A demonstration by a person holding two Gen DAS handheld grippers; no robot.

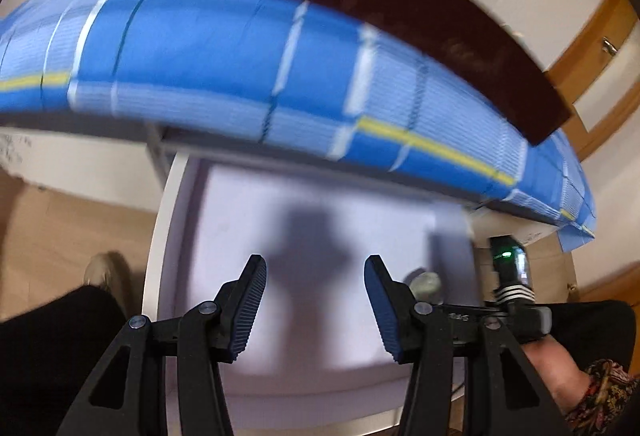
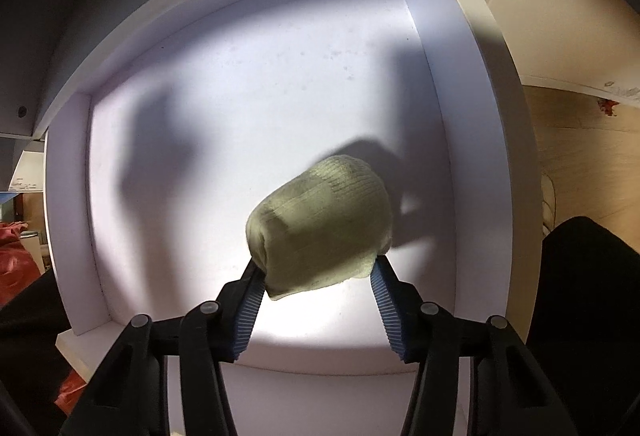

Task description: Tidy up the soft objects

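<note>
A rolled pale green sock bundle [image 2: 320, 224] hangs just above the floor of an open white drawer [image 2: 460, 115]. My right gripper [image 2: 316, 270] is shut on it, with a blue pad pressing each side of its near end. In the left wrist view my left gripper [image 1: 315, 276] stands open over the same white drawer [image 1: 176, 236], nothing between its fingers. At the right of that view the right gripper [image 1: 512, 276] shows, and a bit of the green bundle [image 1: 426, 282] peeks out beside it.
A blue checked cloth [image 1: 200, 47] covers the top above the drawer, with a dark brown strip [image 1: 420, 35] lying over it. A wooden door [image 1: 592, 35] stands at the right. A shoe [image 1: 104, 272] rests on the wooden floor. Red fabric [image 2: 16, 256] lies at the left.
</note>
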